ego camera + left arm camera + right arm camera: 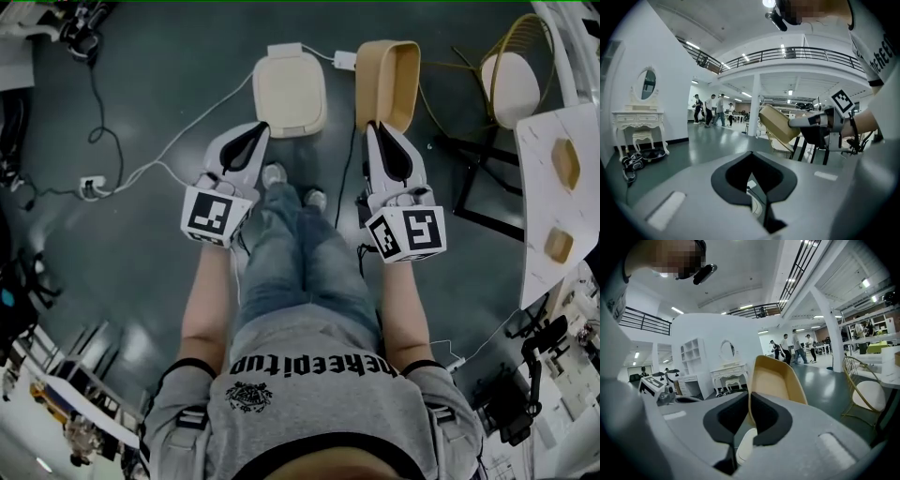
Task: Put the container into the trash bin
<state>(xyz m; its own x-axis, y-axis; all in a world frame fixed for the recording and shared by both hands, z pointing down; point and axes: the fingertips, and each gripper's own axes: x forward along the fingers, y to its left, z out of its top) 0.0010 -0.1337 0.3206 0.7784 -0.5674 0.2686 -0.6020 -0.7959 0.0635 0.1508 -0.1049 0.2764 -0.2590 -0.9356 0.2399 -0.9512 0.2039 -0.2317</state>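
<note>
1. Shut on nothing at the left claw (256, 131), just short of the trash bin (290, 92).
2. Clamped on the near rim of the container (386, 82) with the right claw (373, 127).
3. Held just right of the trash bin, long axis pointing away; likely calls for a leftward carry, with the trash bin seemingly closed.

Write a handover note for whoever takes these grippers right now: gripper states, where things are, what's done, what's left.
Right gripper: shut on the wall of the tan container, held off the floor.
Left gripper: shut, empty.
Trash bin: on the floor ahead, lid looks down; the container is beside it, not over it.
Done: pickup.
To do: open the bin, drop the container in.
</note>
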